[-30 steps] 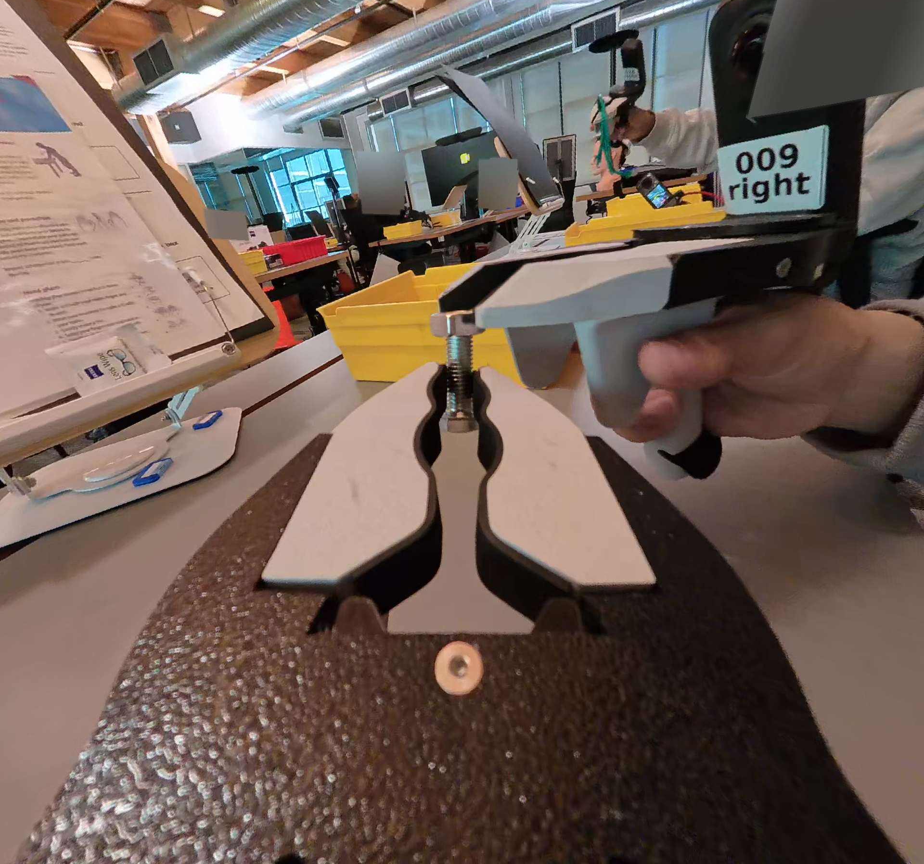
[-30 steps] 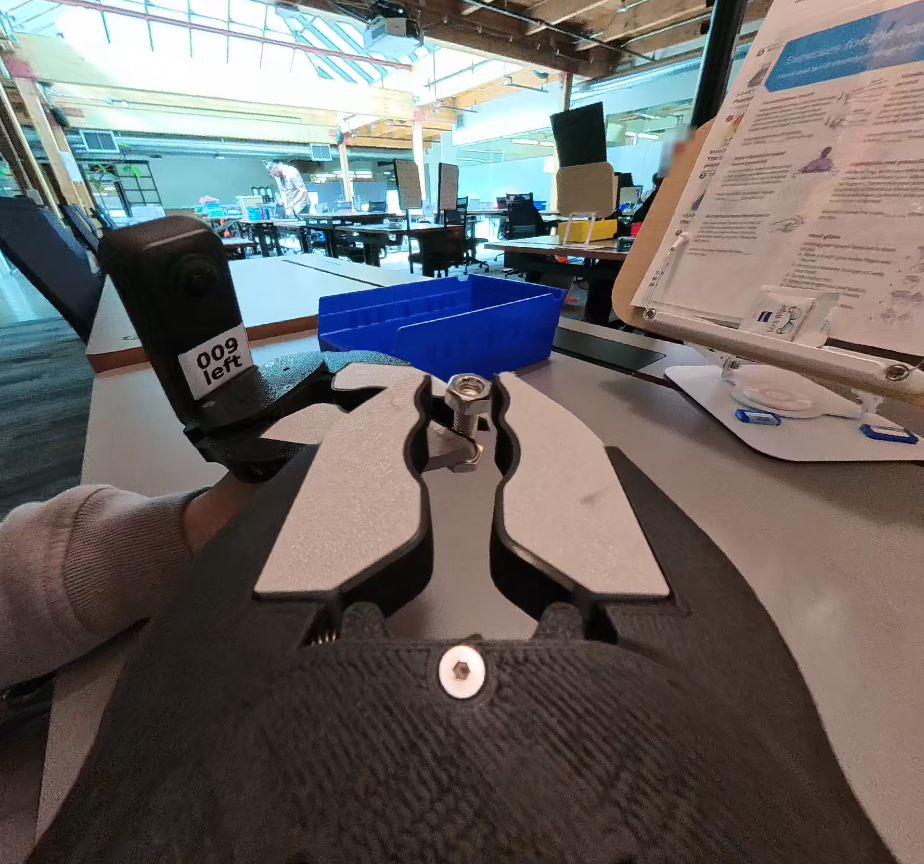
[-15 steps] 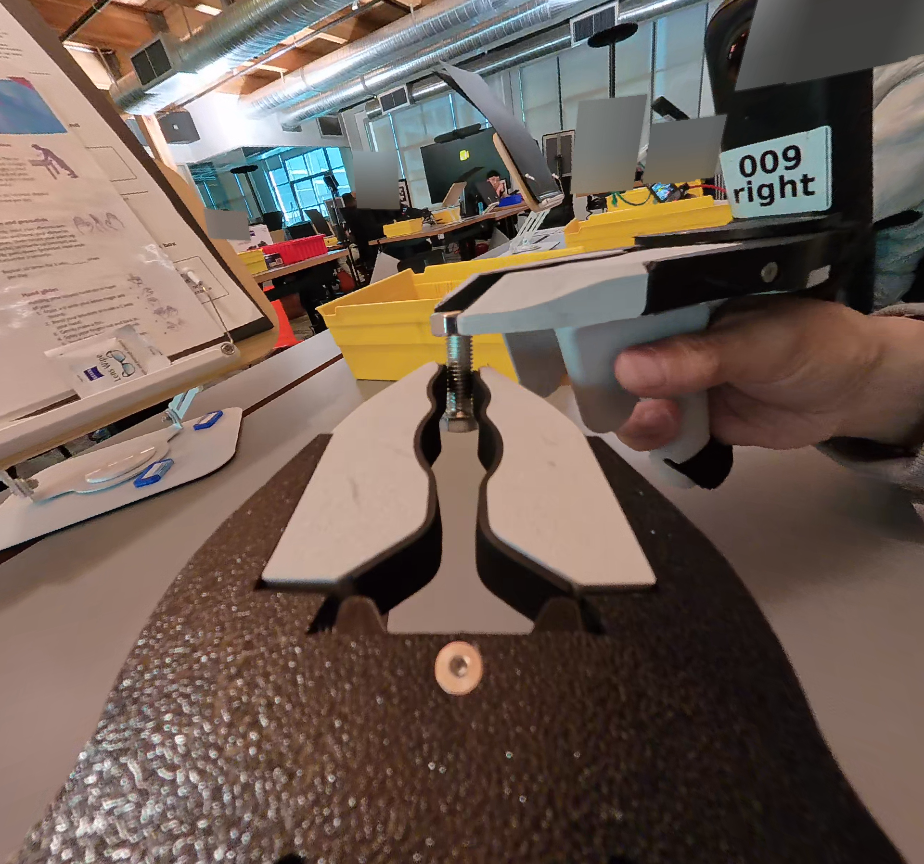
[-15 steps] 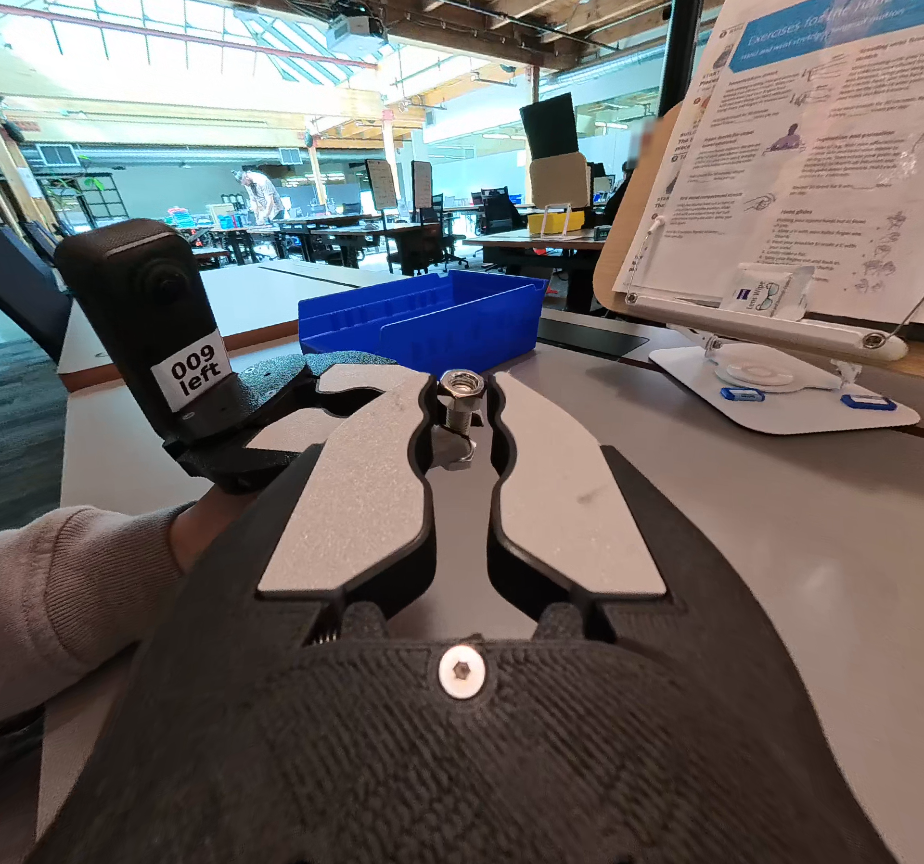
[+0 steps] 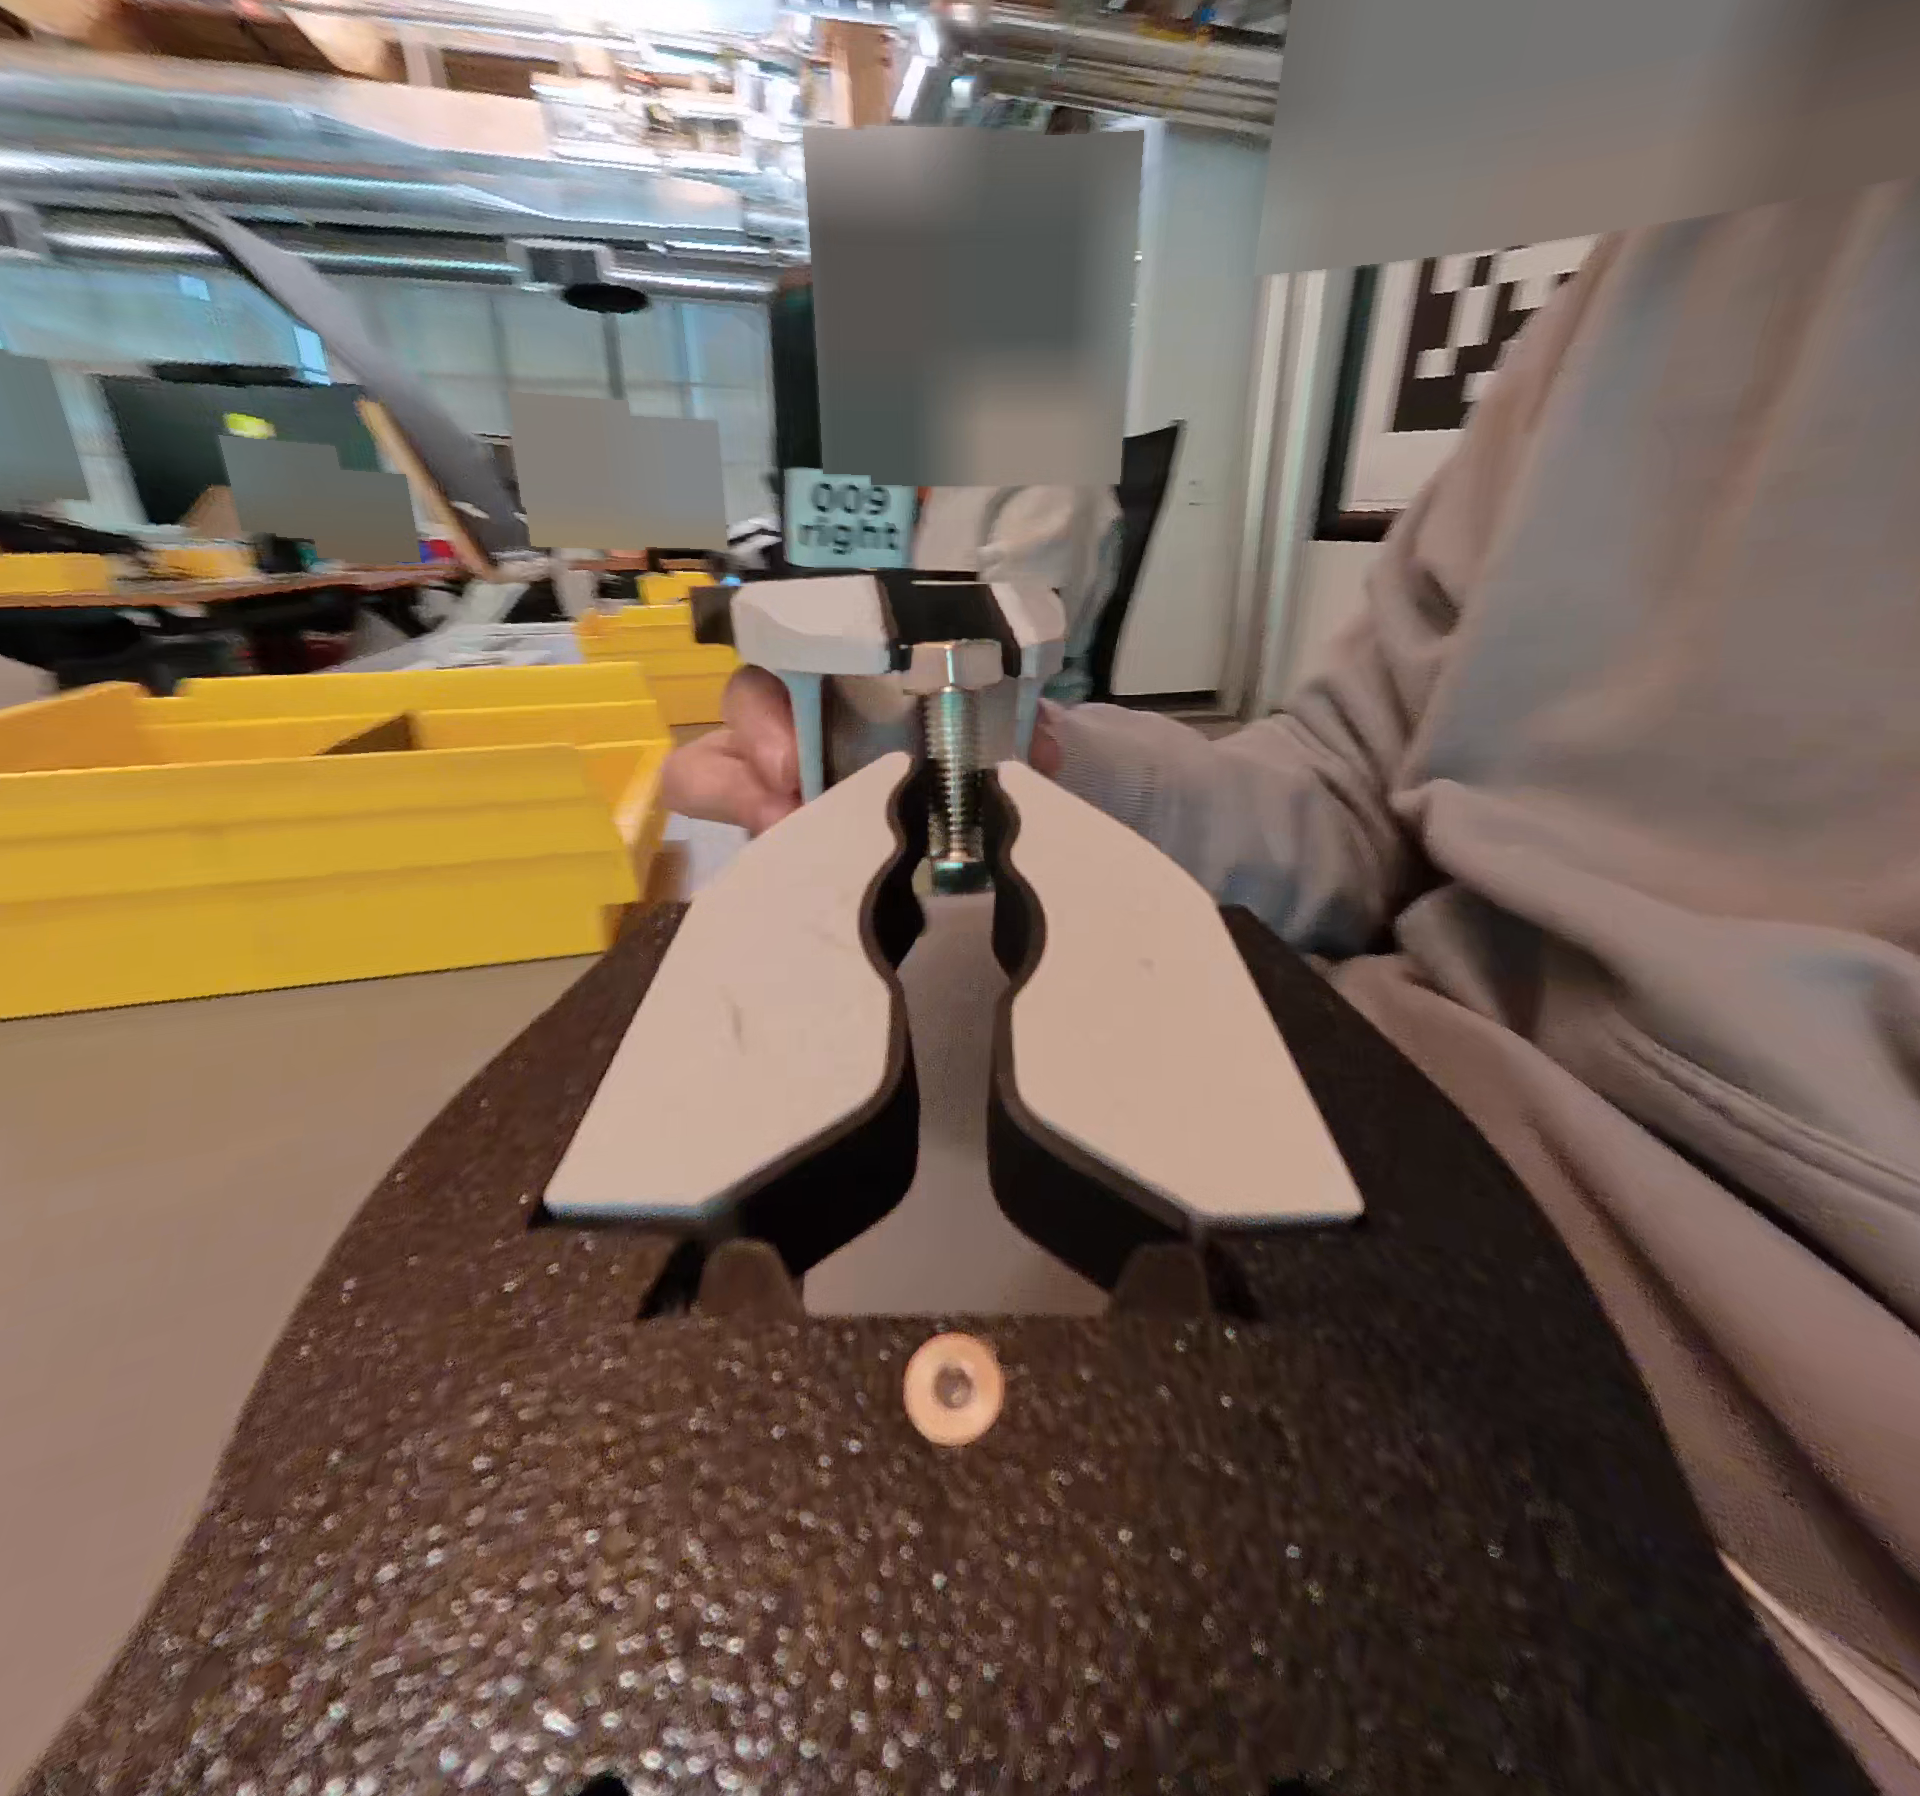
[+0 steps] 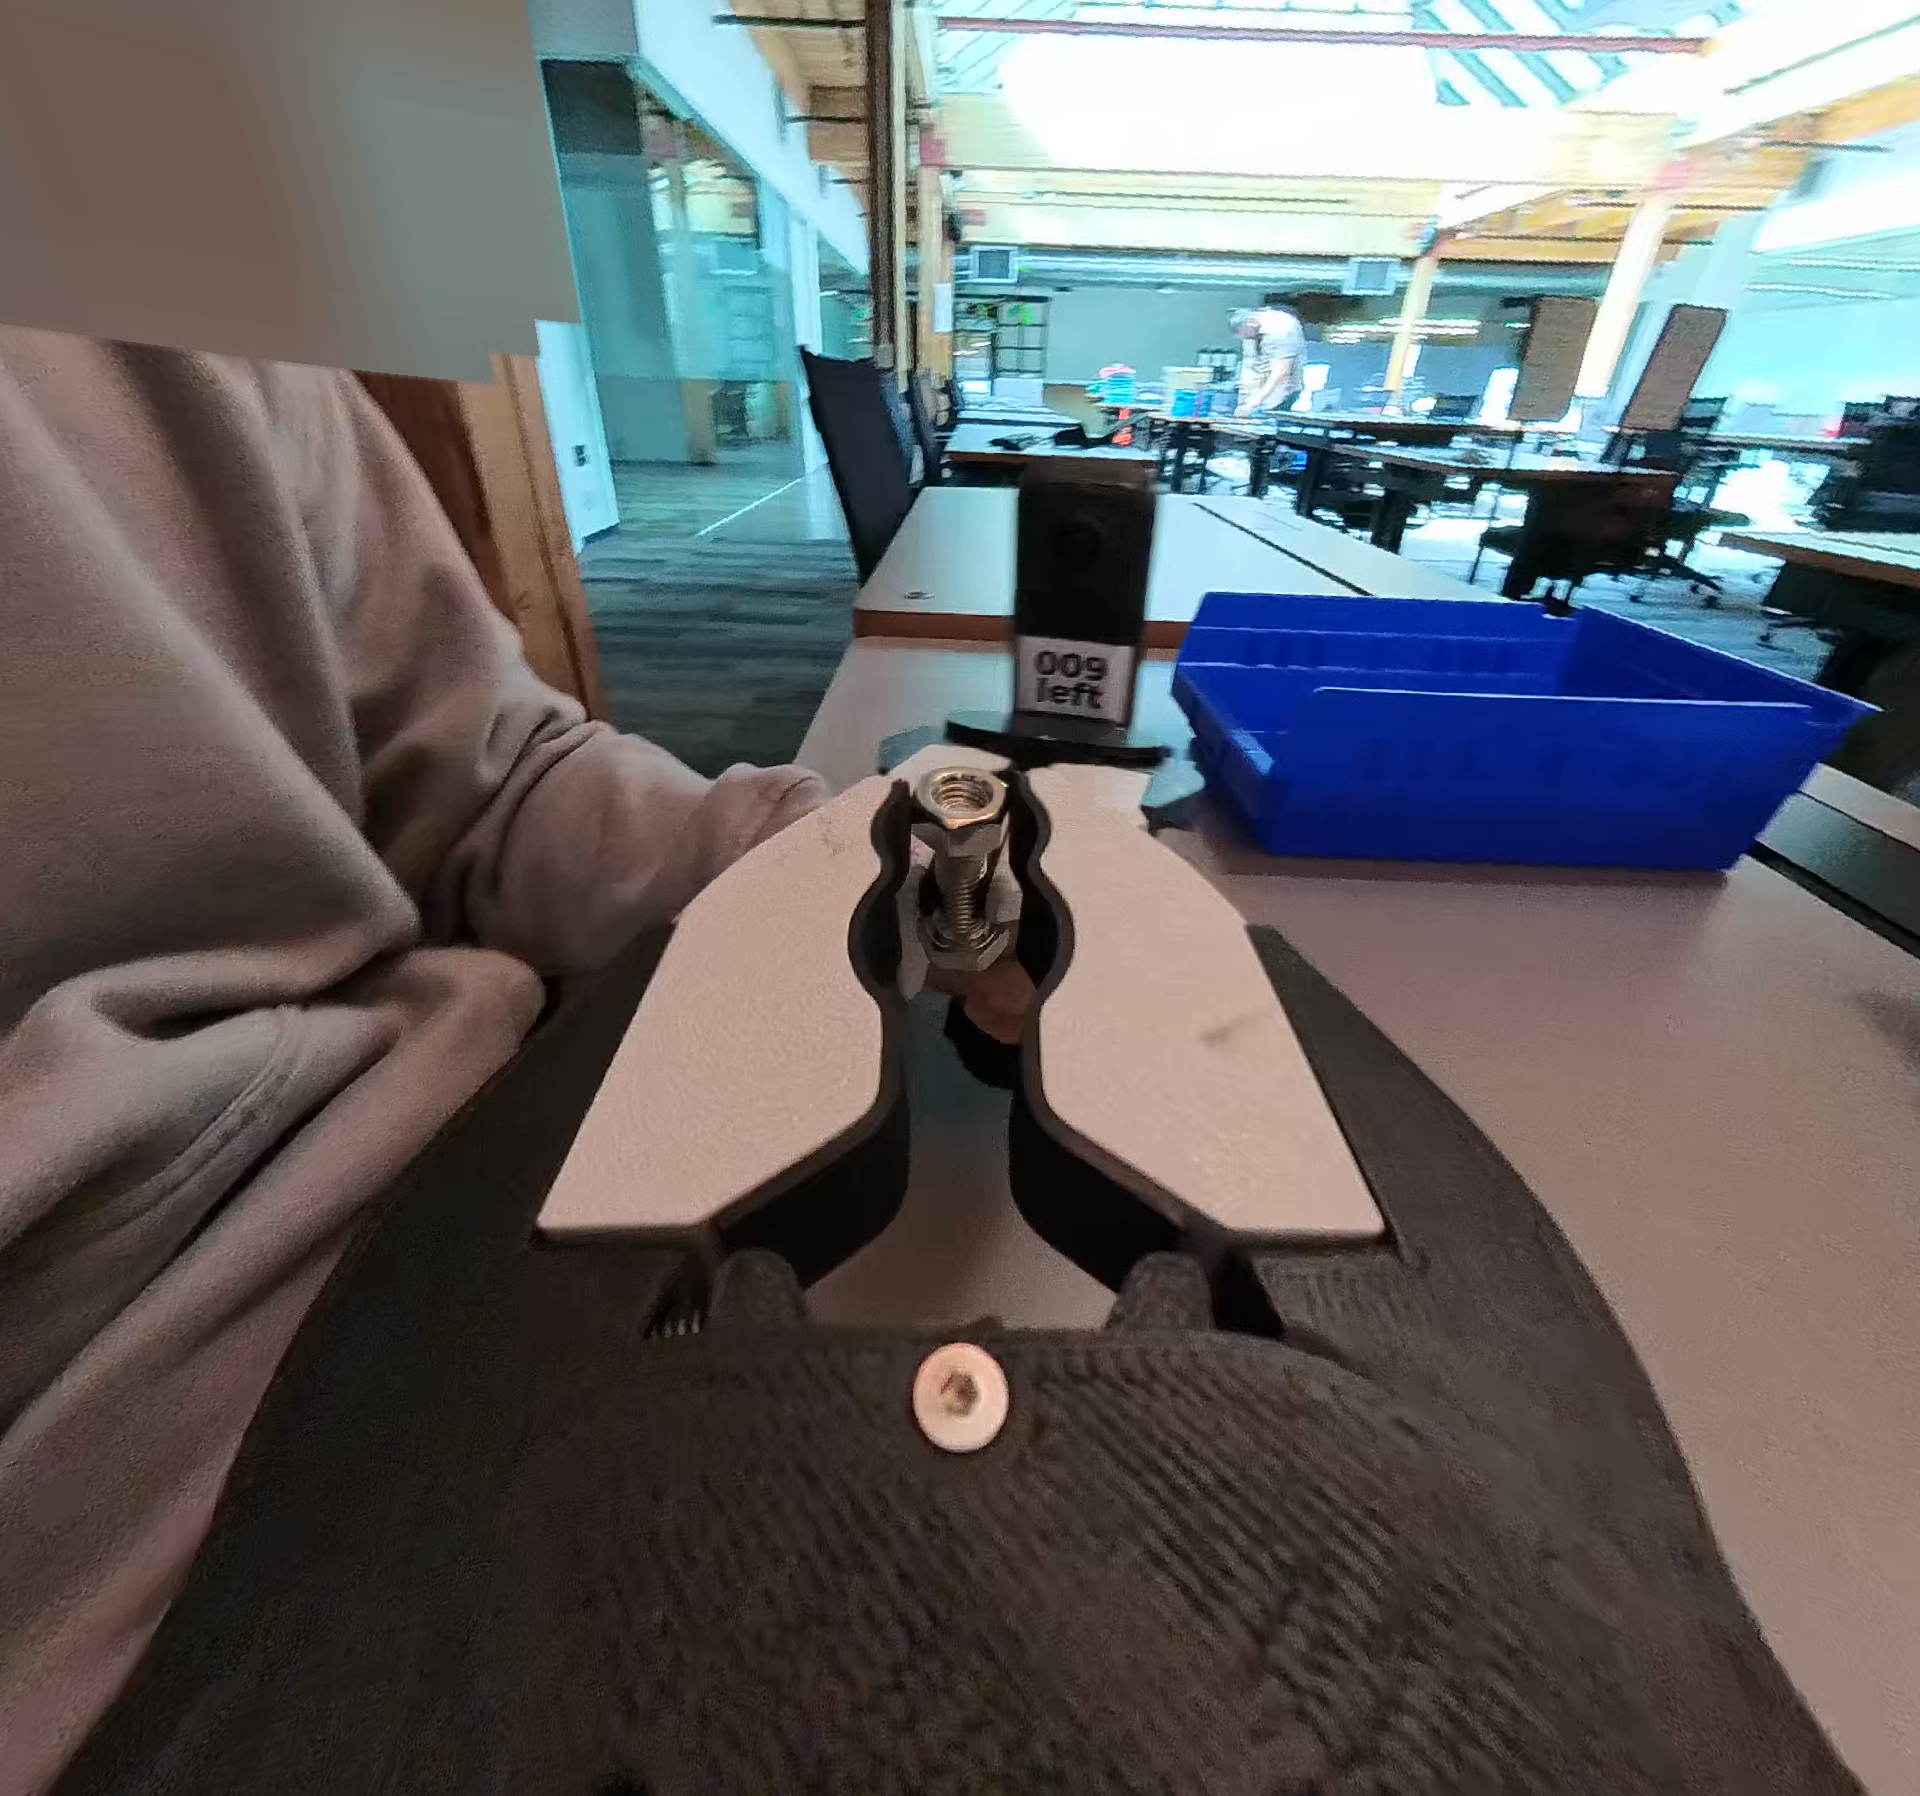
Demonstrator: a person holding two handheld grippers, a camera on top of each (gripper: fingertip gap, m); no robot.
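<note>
A steel bolt [image 5: 951, 759] stands upright above the grey table [image 5: 208, 1175], head down. My left gripper [image 5: 951, 796] is shut on its threaded shaft, with the head just below the pads. A hex nut [image 5: 951, 663] sits on the bolt's top end, and my right gripper [image 5: 951, 650] faces me and is shut on it. In the right wrist view the nut [image 6: 958, 803] is pinched between my right gripper's [image 6: 958, 811] tips, its threaded hole facing up. The bolt [image 6: 961, 899] runs down below it. The left gripper's body [image 6: 1049, 747] lies just beyond.
Yellow bins [image 5: 312, 811] stand on the table to the left in the left wrist view. A blue bin [image 6: 1507, 738] stands to the right in the right wrist view. A person's grey sleeve [image 5: 1558, 811] and body are close beside both grippers. Less than 4 cm separates the two grippers' tips.
Both grippers have swung round with the bolt and nut. The right gripper, which crossed from the side, now faces the left head-on. The paper stand has left both views. Both grasps hold.
</note>
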